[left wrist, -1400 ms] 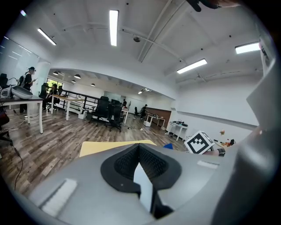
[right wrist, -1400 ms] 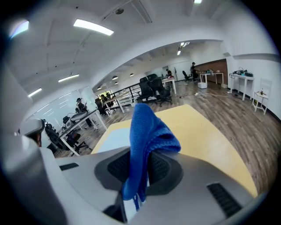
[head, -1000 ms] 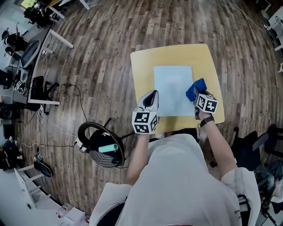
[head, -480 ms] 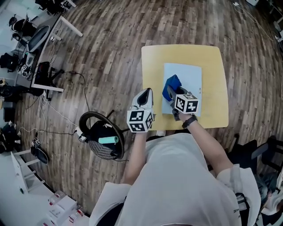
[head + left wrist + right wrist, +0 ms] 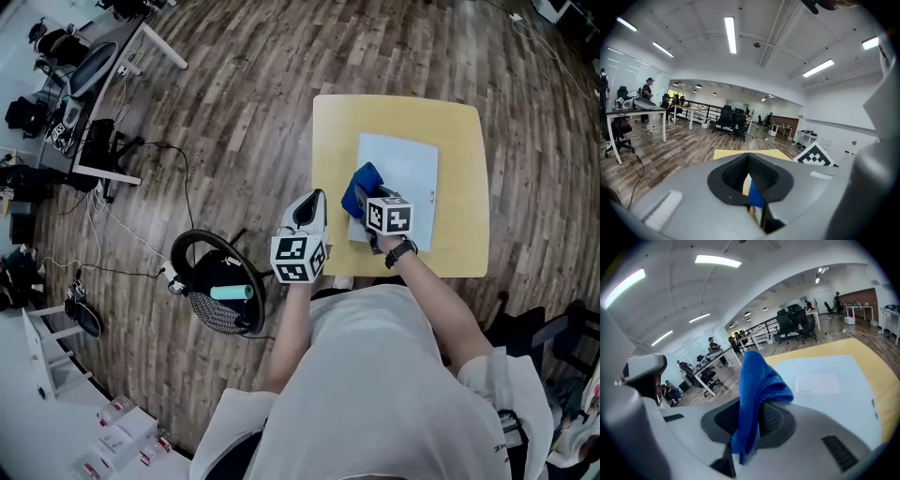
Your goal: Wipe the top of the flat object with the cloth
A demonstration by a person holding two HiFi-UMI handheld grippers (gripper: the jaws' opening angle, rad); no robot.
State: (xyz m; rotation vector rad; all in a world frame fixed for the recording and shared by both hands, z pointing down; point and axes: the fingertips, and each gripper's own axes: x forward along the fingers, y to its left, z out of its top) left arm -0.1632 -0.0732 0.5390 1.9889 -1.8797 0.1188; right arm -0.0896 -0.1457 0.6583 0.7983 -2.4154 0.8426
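Observation:
A pale blue flat sheet [image 5: 405, 178] lies on the small yellow table [image 5: 464, 239]. My right gripper [image 5: 364, 202] is shut on a bunched blue cloth [image 5: 360, 187], which rests on the sheet's near left part. In the right gripper view the cloth [image 5: 759, 380] stands up from between the jaws of the right gripper [image 5: 749, 420], with the sheet [image 5: 829, 376] spread beyond it. My left gripper [image 5: 315, 201] hovers just off the table's left edge, its jaws together and holding nothing. From the left gripper view [image 5: 751, 182], only a sliver of blue and yellow shows past the jaws.
A black round stool base with a teal cylinder [image 5: 230, 292] stands on the wooden floor left of me. Cables [image 5: 141, 225] trail toward desks [image 5: 103, 66] at the far left. Dark chairs [image 5: 553, 328] stand at the right.
My right gripper has swept the cloth from the sheet's right edge across to its left side. The left gripper has stayed beside the table's left edge.

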